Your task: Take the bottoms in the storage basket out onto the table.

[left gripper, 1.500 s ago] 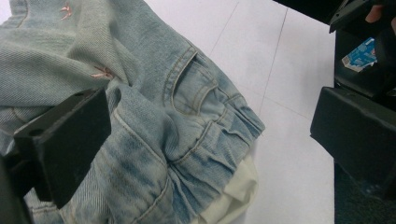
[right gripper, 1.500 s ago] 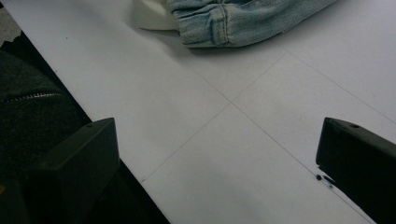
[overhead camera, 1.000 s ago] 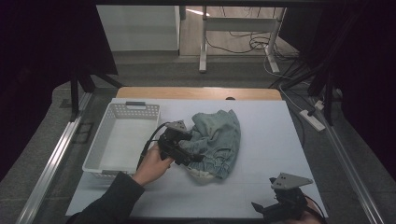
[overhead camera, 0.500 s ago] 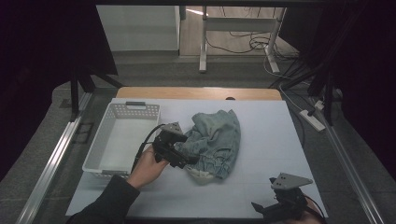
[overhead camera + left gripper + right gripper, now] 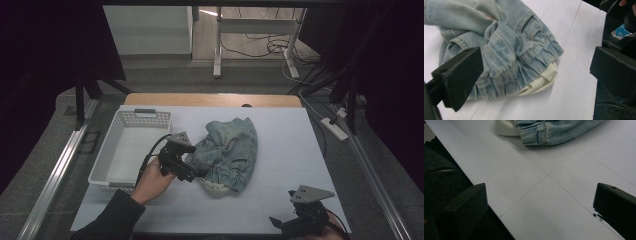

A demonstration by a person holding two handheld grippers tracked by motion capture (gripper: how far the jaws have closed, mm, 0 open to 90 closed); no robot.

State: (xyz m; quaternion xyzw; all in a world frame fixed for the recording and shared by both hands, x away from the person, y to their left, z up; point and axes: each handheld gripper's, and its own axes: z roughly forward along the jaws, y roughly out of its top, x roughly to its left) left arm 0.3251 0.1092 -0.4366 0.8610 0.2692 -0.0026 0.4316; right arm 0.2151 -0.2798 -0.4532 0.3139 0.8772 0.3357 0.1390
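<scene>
Gaping left tongs (image 5: 192, 167) at crumpled denim (image 5: 227, 150) (cream lining) | right tongs (image 5: 280, 222) apart

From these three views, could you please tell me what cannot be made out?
- High view: the denim garment is bunched, so its type stays unclear; the left gripper covers its near-left edge.
- High view: the right gripper is cut by the bottom edge.
- Left gripper view: the blue label is too small to read.

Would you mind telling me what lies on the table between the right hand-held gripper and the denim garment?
Nothing: in the right gripper view, only bare white table with thin seam lines runs from the right hand-held gripper to the denim garment.
</scene>
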